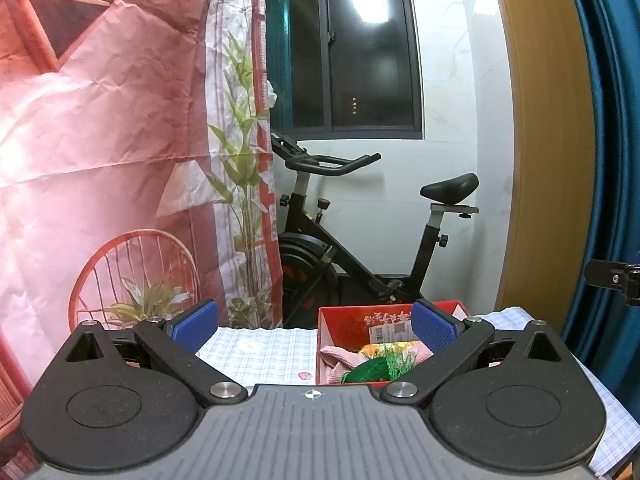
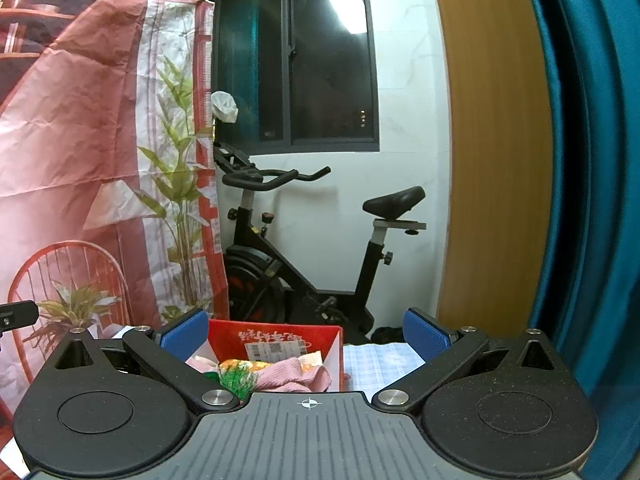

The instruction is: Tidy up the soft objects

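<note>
Both your left gripper [image 1: 316, 326] and right gripper [image 2: 306, 330] have fingers spread wide, holding nothing; the red box [image 1: 344, 320] with pink cloth [image 1: 340, 358] sits lower centre.

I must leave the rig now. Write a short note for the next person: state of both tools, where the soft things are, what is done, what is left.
Left tool: open, empty, held above the table's near edge.
Right tool: open, empty, held level beside it.
Red box stands on the checked cloth.
Inside the box: pink cloth, a green item, an orange-yellow item.
Done: these soft things are in the box.
Left: no loose soft item shows on the visible cloth, but the near table is hidden behind the tools; check there before stopping.
</note>
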A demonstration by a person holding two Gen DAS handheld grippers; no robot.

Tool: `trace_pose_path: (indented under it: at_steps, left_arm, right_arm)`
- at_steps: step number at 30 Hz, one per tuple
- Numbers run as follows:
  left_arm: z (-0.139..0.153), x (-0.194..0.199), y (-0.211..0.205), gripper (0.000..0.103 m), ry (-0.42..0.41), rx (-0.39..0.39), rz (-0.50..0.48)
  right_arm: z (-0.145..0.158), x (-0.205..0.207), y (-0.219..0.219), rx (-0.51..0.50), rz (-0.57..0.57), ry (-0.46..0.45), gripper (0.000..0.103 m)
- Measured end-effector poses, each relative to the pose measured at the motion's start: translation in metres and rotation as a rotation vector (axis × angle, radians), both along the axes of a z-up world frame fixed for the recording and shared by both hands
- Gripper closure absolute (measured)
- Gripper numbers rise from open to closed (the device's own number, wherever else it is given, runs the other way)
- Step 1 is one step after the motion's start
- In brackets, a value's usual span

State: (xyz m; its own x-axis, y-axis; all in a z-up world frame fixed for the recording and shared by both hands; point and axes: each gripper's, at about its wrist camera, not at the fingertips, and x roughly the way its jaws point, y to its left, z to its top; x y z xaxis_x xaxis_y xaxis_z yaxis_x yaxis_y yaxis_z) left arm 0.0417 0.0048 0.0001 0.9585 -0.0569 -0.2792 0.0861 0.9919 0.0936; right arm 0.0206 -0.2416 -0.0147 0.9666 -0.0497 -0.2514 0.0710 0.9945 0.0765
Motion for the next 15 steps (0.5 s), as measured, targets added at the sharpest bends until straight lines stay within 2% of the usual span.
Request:
trace_pose_path:
  at_steps: [15]
  left_arm:
    - [0.0004, -0.0001, 0.0007, 0.000, 0.004, -0.001, 0.012]
  right_arm:
    - [0.0007, 0.0010, -0.0008, 0.001, 0.001, 0.002, 0.000]
